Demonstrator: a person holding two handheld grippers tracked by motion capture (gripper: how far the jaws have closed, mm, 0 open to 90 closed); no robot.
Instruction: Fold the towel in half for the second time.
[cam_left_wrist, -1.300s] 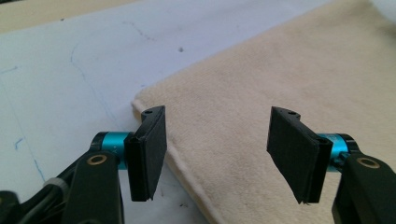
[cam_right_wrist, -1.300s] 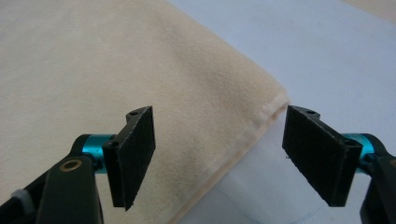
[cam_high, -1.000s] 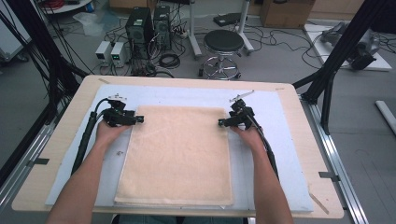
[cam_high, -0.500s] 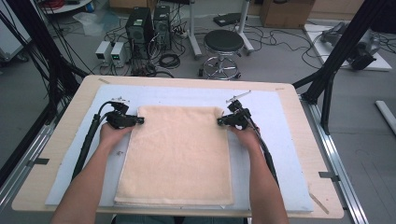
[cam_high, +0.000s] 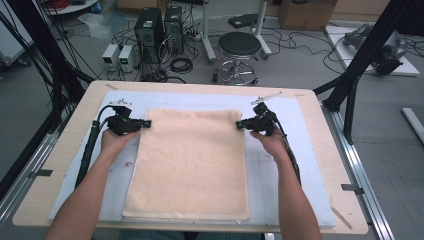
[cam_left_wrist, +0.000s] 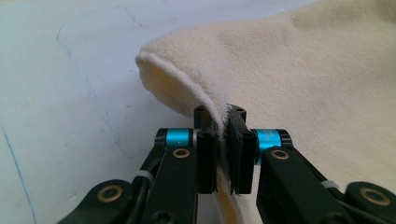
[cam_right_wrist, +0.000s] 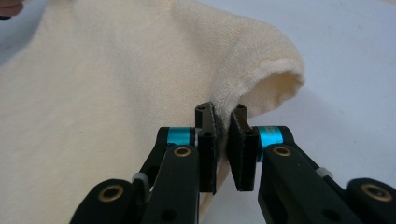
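High view: a cream towel (cam_high: 192, 162) is lying flat on the pale blue mat (cam_high: 310, 170) covering the bench (cam_high: 75, 130), long side running away from the person. The left gripper (cam_high: 145, 123) is sitting at the far left corner and the right gripper (cam_high: 239, 124) at the far right corner, both hands low on the mat. Judging by this, the corner grasp is being finished and the fold itself is not started: the near edge is lying untouched at the front of the bench and no layer is doubled over yet. Lifting the far edge and carrying it toward the near edge looks like what is left.

Left gripper view: the jaws are clenching on the towel's hem, a pinch of cloth squeezed between the pads, the corner (cam_left_wrist: 154, 65) puffing up just beyond them.

Right gripper view: the jaws are closing around the hem with cloth between them, though a thin gap is showing beside one pad, so the grip looks looser here. The corner (cam_right_wrist: 285, 70) is bulging up off the mat.

Against the earlier frames: both grippers are sitting slightly nearer the person than a second ago, and the towel's far edge has come with them, so a start of the pull seems under way.
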